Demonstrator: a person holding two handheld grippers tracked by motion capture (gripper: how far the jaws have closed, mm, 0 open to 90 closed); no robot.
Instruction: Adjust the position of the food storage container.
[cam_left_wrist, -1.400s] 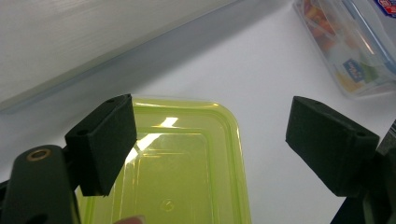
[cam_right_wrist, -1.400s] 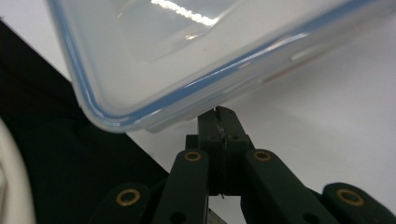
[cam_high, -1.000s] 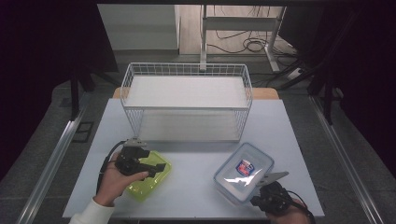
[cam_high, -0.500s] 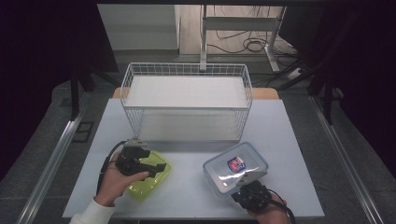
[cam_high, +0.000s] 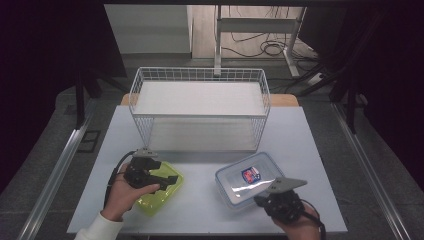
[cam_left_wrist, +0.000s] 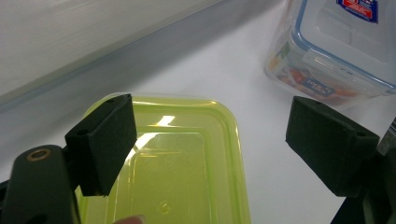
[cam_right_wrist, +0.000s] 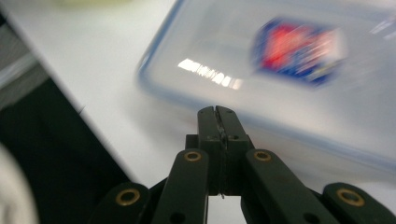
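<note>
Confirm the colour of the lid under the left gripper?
Translucent yellow-green lid; clearest in the left gripper view, between the open jaws of the left gripper.

White surface (cam_high: 310, 150) with three things set on it

A white wire basket (cam_high: 200, 112) is stood at the far middle; a yellow-green lid (cam_high: 159, 192) is laid at the near left, and a clear blue-rimmed container (cam_high: 250, 179) is placed at the near right, well apart from the lid.

A white tabletop (cam_high: 310, 145) stands in a dim workroom with grey flooring

Beyond its far edge, cables (cam_high: 260, 49) lie coiled on a wood-toned floor (cam_high: 205, 30) beside a white desk frame (cam_high: 260, 25); metal rails (cam_high: 55, 175) flank the tabletop, and dark shadow takes both sides of the room
</note>
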